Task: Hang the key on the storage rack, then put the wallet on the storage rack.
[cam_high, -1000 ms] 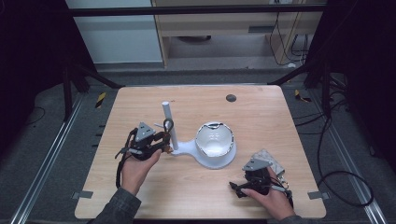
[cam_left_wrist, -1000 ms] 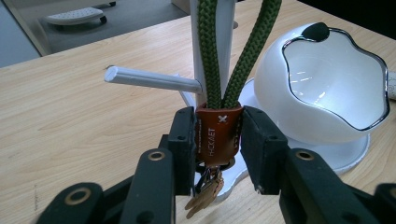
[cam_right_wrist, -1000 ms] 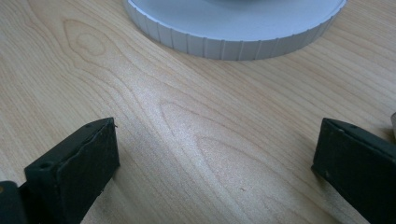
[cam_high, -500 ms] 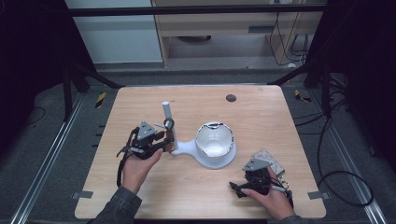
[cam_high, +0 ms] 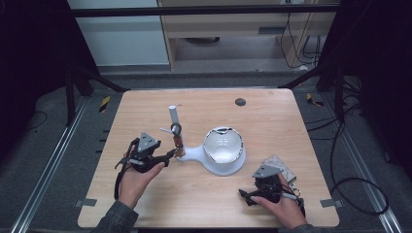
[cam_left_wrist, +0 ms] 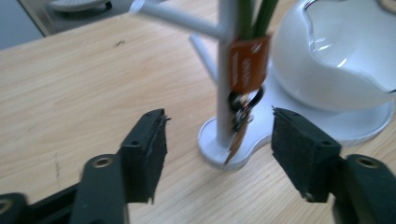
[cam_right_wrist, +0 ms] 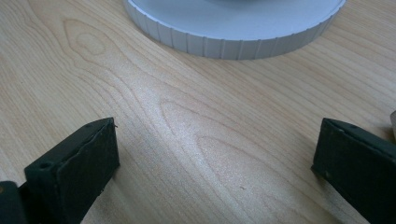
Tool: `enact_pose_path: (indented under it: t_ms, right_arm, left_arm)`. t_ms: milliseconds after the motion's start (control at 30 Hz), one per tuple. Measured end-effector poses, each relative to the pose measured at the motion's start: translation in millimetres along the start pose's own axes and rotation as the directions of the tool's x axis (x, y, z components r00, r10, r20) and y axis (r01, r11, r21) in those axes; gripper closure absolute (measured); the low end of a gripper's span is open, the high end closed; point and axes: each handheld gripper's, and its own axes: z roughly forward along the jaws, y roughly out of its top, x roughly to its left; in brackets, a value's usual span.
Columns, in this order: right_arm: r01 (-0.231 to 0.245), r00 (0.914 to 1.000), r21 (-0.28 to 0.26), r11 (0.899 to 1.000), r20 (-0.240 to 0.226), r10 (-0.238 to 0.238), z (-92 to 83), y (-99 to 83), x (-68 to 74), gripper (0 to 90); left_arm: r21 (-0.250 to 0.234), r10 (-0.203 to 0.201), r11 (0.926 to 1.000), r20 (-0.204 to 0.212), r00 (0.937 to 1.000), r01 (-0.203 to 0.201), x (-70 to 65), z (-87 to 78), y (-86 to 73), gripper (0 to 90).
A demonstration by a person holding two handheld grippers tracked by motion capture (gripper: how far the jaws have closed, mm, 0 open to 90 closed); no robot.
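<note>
The key ring [cam_left_wrist: 243,105] with its orange tag [cam_left_wrist: 246,63] hangs on the white stand [cam_left_wrist: 226,70], just beyond the left gripper [cam_left_wrist: 219,149] and in line with the gap between its pads. The jaws have just been opening and stand apart, released, with nothing pressed between them; the ring hangs free of both pads. In the high view the left gripper [cam_high: 171,153] points at the stand's post [cam_high: 173,119] from the side toward the table's left edge.

The left gripper view gives what the high view is too small to tell: the tag's colour, the dark ring under it, green strands above it, and the glossy white bowl [cam_left_wrist: 336,56] on the stand's base. The right gripper view shows its own jaws wide apart over bare wood, with the ribbed rim of the base [cam_right_wrist: 233,42] ahead.

The right gripper [cam_high: 245,194] rests near the table's front right corner, well apart from the stand. The table [cam_high: 272,121] is pale wood, with a dark round spot [cam_high: 240,102] near its far edge. Dark floor, cables and a cabinet surround it.
</note>
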Motion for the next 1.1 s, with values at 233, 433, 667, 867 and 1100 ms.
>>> enact_pose_path:
  t_ms: [233, 433, 667, 867, 1100]
  right_arm:
    - [-0.003, 1.0000, 0.001, 1.000, 0.001, 0.003, 0.0, 0.0, 0.1, 0.2]
    - [-0.004, 1.0000, 0.001, 1.000, 0.004, 0.004, -0.1, 0.0, -0.3, 0.2]
    - [0.004, 0.9999, 0.006, 1.000, -0.014, -0.004, -1.4, 0.9, -1.2, 3.4]
    - [0.048, 0.9986, 0.035, 0.998, 0.021, -0.049, -12.7, 7.4, -2.6, 4.8]
    - [0.069, 0.9962, 0.092, 0.993, 0.046, -0.073, -45.3, 19.9, -18.8, 6.9]
  left_arm:
    - [0.084, -0.039, 0.9957, 0.001, 0.9992, 0.039, 21.2, 16.1, -23.4, 18.3]
    - [0.130, -0.080, 0.9882, -0.015, 0.9967, 0.081, 35.1, 31.0, -42.6, 14.1]
    - [0.178, -0.077, 0.9808, -0.016, 0.9969, 0.079, 39.3, 42.8, -53.0, 10.7]
    - [0.212, -0.047, 0.9760, -0.014, 0.9988, 0.049, 36.7, 46.8, -55.0, 8.8]
    - [0.226, -0.051, 0.9729, 0.000, 0.9987, 0.049, 39.2, 48.5, -64.0, 7.8]
